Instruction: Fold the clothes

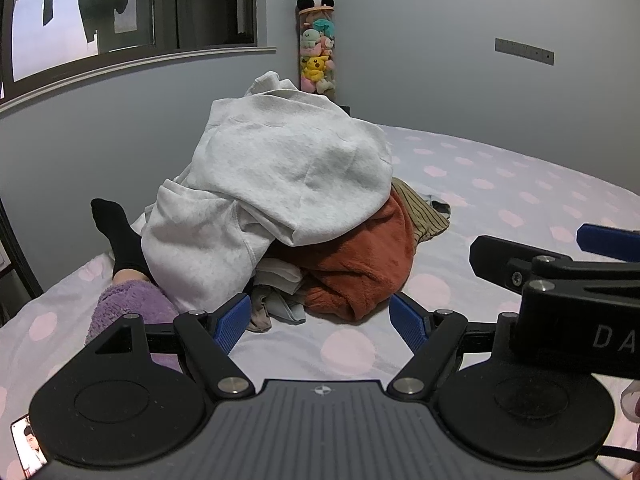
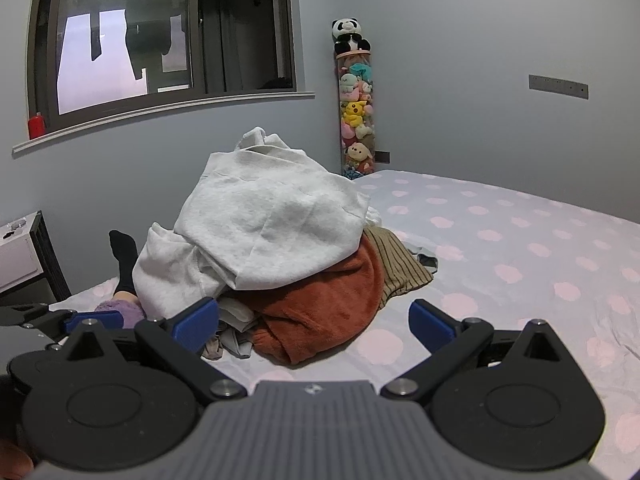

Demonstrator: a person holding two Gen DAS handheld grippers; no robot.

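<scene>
A heap of clothes lies on the bed. On top is a light grey sweatshirt (image 1: pixel 276 184) (image 2: pixel 264 232), draped over a rust-orange fleece (image 1: pixel 360 272) (image 2: pixel 324 320) and an olive striped garment (image 1: pixel 424 216) (image 2: pixel 400 268). Small grey and white pieces (image 1: pixel 276 304) (image 2: pixel 232 340) poke out at the front. My left gripper (image 1: pixel 320 320) stands open just short of the heap, holding nothing. My right gripper (image 2: pixel 316 324) is open too, its blue pads either side of the heap's front edge without touching it. The right gripper (image 1: pixel 560 280) also shows at the right of the left wrist view.
The bed sheet (image 1: pixel 500 184) (image 2: pixel 520 248) is pale with pink dots and stretches bare to the right. A person's leg in a black sock (image 1: pixel 120 236) (image 2: pixel 124 256) and purple fuzzy trouser (image 1: pixel 128 308) lies left of the heap. A tube of plush toys (image 2: pixel 356 120) stands in the corner.
</scene>
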